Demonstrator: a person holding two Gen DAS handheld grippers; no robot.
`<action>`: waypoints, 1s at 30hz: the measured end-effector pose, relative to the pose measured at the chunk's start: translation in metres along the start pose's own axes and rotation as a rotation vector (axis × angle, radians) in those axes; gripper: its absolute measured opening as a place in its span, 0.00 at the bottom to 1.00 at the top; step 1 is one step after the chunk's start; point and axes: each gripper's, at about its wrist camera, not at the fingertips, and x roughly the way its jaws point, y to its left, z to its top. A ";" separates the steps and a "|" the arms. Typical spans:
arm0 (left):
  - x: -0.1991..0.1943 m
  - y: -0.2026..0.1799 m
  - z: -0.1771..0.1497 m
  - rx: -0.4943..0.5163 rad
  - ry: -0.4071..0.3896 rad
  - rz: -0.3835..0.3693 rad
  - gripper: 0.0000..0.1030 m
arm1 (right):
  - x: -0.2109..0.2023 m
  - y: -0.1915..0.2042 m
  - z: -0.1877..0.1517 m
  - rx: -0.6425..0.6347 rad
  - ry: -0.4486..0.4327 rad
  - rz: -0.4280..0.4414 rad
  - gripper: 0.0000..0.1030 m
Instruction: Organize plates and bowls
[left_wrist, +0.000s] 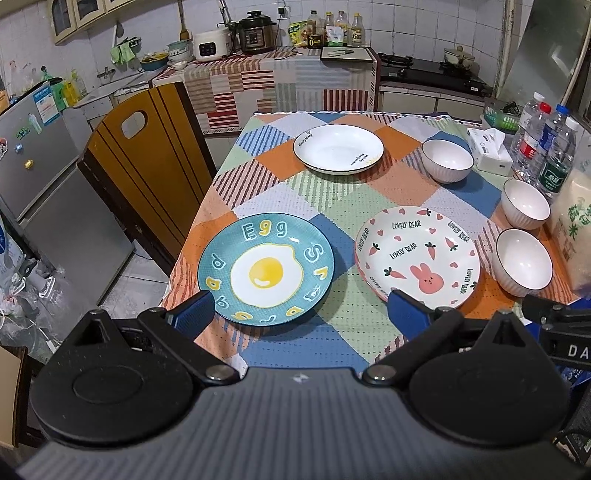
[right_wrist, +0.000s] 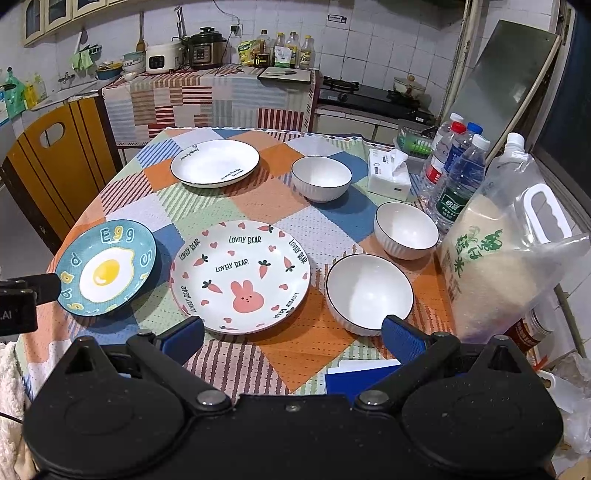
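On the patchwork tablecloth (left_wrist: 343, 317) lie a teal egg plate (left_wrist: 266, 268) (right_wrist: 107, 271) at near left, a pink rabbit plate (left_wrist: 417, 254) (right_wrist: 240, 275) at near centre, and a plain white plate (left_wrist: 338, 148) (right_wrist: 215, 162) at the far side. Three white ribbed bowls (left_wrist: 447, 159) (left_wrist: 526, 202) (left_wrist: 523, 261) stand in a line at the right; they also show in the right wrist view (right_wrist: 321, 177) (right_wrist: 406, 229) (right_wrist: 369, 291). My left gripper (left_wrist: 299, 312) is open and empty above the near edge between egg and rabbit plates. My right gripper (right_wrist: 291, 338) is open and empty, near rabbit plate and nearest bowl.
A bag of rice (right_wrist: 506, 258), water bottles (right_wrist: 458, 177) and a tissue box (right_wrist: 389, 175) crowd the table's right edge. A yellow folding chair (left_wrist: 147, 162) stands left of the table. A fridge (left_wrist: 40, 155) is at far left. A counter with cookers (left_wrist: 255, 33) lies behind.
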 end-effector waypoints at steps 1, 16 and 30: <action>0.000 0.000 0.000 0.005 0.001 -0.003 0.98 | 0.000 0.000 0.000 0.001 0.000 -0.002 1.00; 0.002 -0.004 0.000 0.030 -0.002 -0.023 0.99 | 0.006 -0.005 -0.002 0.021 0.011 -0.022 1.00; 0.011 0.004 -0.003 0.009 0.025 -0.045 0.99 | 0.008 -0.008 -0.004 0.029 0.019 -0.026 1.00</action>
